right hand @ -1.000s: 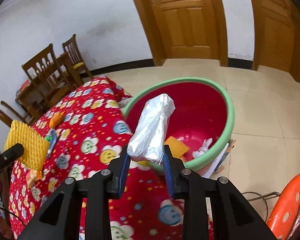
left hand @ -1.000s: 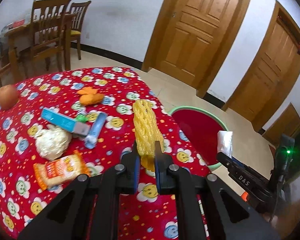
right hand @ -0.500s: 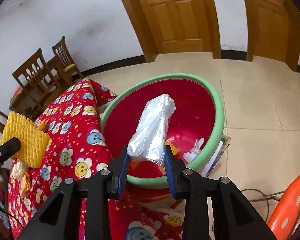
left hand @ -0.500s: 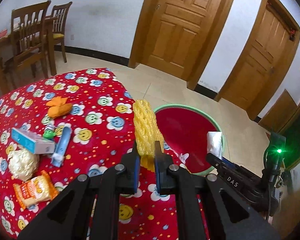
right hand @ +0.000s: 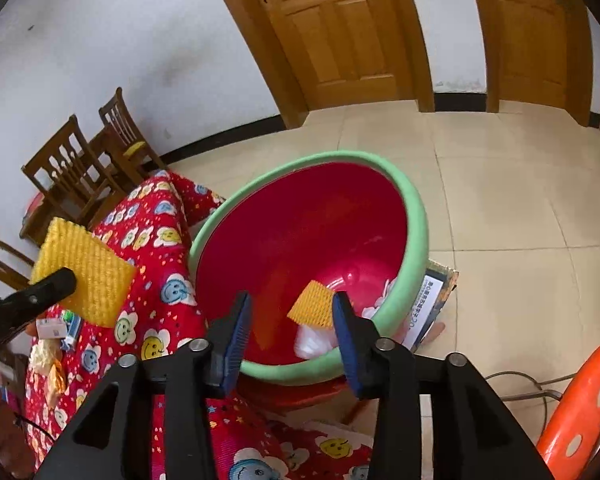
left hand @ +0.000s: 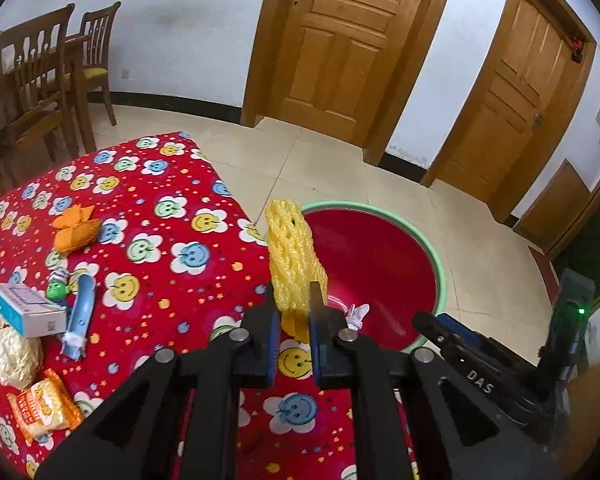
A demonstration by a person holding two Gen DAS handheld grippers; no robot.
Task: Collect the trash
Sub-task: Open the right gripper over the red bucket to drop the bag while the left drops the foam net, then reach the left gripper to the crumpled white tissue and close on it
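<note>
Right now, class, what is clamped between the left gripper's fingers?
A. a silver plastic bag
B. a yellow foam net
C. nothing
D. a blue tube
B: the left gripper is shut on the yellow foam net, which stands upright beside the red basin.

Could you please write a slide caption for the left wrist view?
Left claw carries yellow foam net toward the red basin beside the table.

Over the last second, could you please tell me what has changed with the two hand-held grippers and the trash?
The right hand-held gripper is opening and has let go of the clear plastic bag, which now lies in the red basin. The left hand-held gripper carried the yellow foam net toward the basin, still clamped. The table trash stayed put.
</note>
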